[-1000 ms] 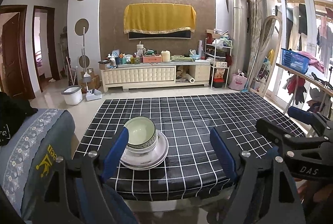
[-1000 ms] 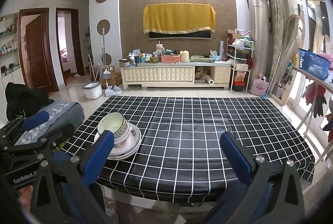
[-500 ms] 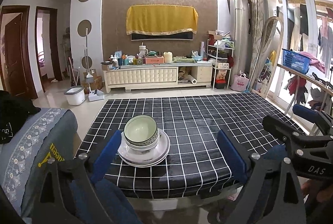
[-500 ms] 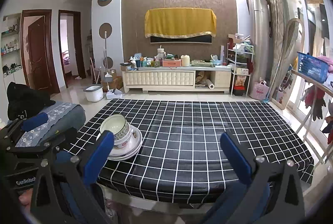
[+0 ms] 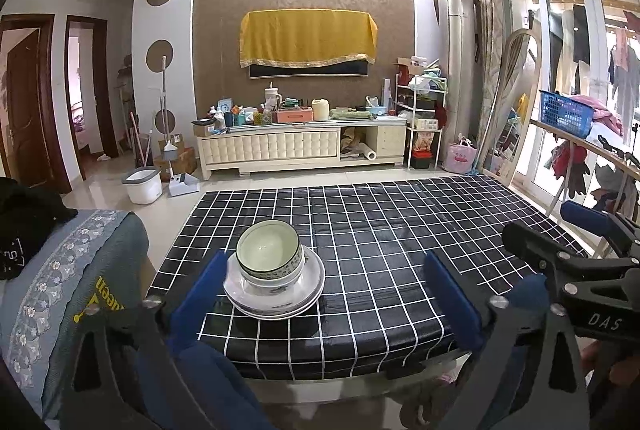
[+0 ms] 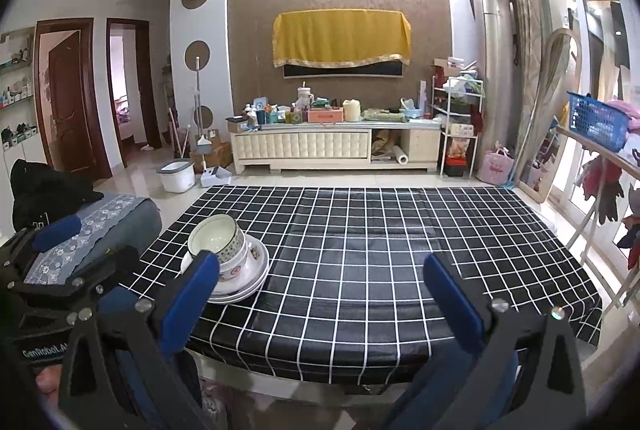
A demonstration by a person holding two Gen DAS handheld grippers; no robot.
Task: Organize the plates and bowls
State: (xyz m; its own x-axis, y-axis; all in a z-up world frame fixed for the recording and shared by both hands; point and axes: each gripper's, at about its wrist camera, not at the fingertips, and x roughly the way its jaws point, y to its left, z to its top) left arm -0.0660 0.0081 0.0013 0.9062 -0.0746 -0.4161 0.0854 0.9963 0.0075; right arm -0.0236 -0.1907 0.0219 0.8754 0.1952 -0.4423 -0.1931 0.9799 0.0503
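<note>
Both grippers, my left gripper [image 5: 324, 294] and right gripper [image 6: 320, 294], hang spread wide and empty. Glossy round bowls [image 5: 269, 257] sit nested, mouths upward, on stacked white plates [image 5: 276, 304] near the checkered table's [image 5: 392, 270] front-left corner.

A: Where does the left wrist view look from?

B: From behind the left gripper [image 5: 324, 290], just off the near edge of the table [image 5: 400, 230], facing the far wall. The stack of plates and bowls [image 5: 274, 276] sits close, left of centre.

A: And the right wrist view?

B: Same direction, from behind the right gripper [image 6: 324, 288], with the stack [image 6: 232, 262] farther left. Both views share the table, the stack and the TV cabinet [image 5: 288, 148], and each catches the other gripper at its side edge.
</note>
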